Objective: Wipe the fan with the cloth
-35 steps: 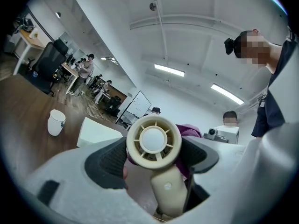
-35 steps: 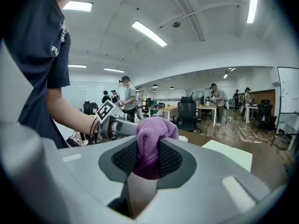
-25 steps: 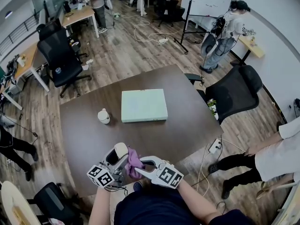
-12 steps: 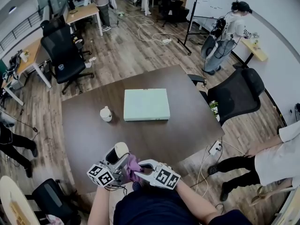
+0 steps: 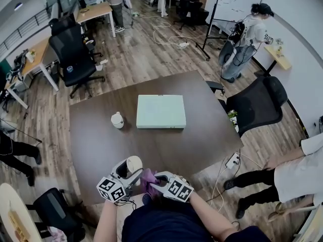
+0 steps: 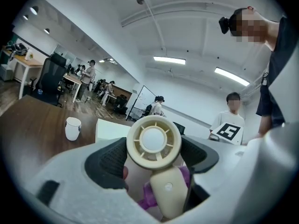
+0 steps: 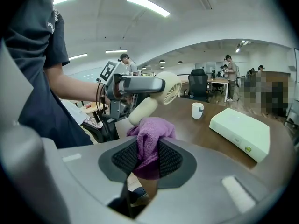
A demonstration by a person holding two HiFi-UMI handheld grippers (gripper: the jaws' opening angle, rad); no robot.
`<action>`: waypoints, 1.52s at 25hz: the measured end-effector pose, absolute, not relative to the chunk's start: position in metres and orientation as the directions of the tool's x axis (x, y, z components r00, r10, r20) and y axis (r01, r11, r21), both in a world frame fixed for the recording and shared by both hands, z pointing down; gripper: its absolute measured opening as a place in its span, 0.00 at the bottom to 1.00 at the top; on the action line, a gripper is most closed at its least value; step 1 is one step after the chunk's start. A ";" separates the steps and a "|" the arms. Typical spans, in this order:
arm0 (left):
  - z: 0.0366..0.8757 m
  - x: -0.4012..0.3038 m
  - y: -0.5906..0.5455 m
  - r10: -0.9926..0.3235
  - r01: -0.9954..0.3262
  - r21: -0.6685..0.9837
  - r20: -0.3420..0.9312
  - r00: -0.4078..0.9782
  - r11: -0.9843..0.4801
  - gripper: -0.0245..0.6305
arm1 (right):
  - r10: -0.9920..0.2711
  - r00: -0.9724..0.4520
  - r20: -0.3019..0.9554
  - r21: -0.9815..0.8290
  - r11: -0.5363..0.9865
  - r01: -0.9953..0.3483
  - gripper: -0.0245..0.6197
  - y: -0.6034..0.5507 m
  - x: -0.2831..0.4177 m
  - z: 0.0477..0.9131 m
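Clamping the fan at its round head, the left gripper has its fingers closed above the bench's near edge. The fan's handle slants down toward the right gripper, whose fingers pinch the cloth, apparently touching that handle's lower end.

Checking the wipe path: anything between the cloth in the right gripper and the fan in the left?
Nothing visible. The left gripper grips the fan by its head. The right gripper is shut on the cloth, which sits right at the fan's handle, below the head. I cannot tell whether they touch.
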State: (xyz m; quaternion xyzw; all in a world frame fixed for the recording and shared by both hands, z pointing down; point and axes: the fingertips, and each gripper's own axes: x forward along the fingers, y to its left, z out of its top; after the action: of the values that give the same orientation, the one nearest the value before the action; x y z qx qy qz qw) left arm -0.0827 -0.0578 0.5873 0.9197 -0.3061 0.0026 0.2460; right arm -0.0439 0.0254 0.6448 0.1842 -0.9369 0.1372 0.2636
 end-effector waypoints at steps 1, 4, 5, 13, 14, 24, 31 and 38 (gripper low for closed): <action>0.589 -0.083 -0.056 -0.559 -0.571 0.435 0.169 0.812 -0.697 0.59 | -0.274 -0.785 0.556 -0.160 0.891 -0.424 0.20 0.025 -0.042 0.649; 0.598 -0.085 -0.050 -0.552 -0.594 0.371 0.223 0.803 -0.714 0.59 | -0.280 -0.758 0.589 -0.153 0.882 -0.445 0.20 0.023 -0.037 0.659; 0.602 -0.085 -0.047 -0.548 -0.600 0.344 0.246 0.800 -0.722 0.59 | -0.284 -0.748 0.600 -0.150 0.879 -0.454 0.20 0.022 -0.035 0.663; 0.647 -0.085 -0.033 -0.466 -0.572 0.084 0.491 0.736 -0.816 0.59 | -0.375 -0.677 0.633 -0.164 0.791 -0.590 0.20 -0.001 -0.007 0.685; 0.654 -0.085 -0.030 -0.450 -0.550 0.041 0.525 0.722 -0.834 0.59 | -0.385 -0.673 0.632 -0.184 0.769 -0.613 0.20 -0.004 -0.004 0.687; 0.720 -0.086 -0.032 -0.350 -0.432 -0.057 0.685 0.639 -0.900 0.59 | -0.487 -0.558 0.672 -0.175 0.628 -0.759 0.20 -0.036 0.026 0.706; 0.750 -0.091 -0.039 -0.297 -0.373 -0.072 0.750 0.591 -0.925 0.59 | -0.493 -0.514 0.702 -0.175 0.580 -0.796 0.20 -0.051 0.036 0.723; 0.772 -0.092 -0.042 -0.253 -0.359 -0.038 0.779 0.573 -0.933 0.59 | -0.485 -0.496 0.721 -0.181 0.559 -0.809 0.20 -0.060 0.038 0.731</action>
State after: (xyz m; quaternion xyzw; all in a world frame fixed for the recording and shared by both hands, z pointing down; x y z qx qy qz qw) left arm -0.0915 -0.0424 0.7720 0.8848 -0.1728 0.4283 0.0620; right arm 0.0383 -0.0596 0.7311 0.3919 -0.8253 0.2587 0.3137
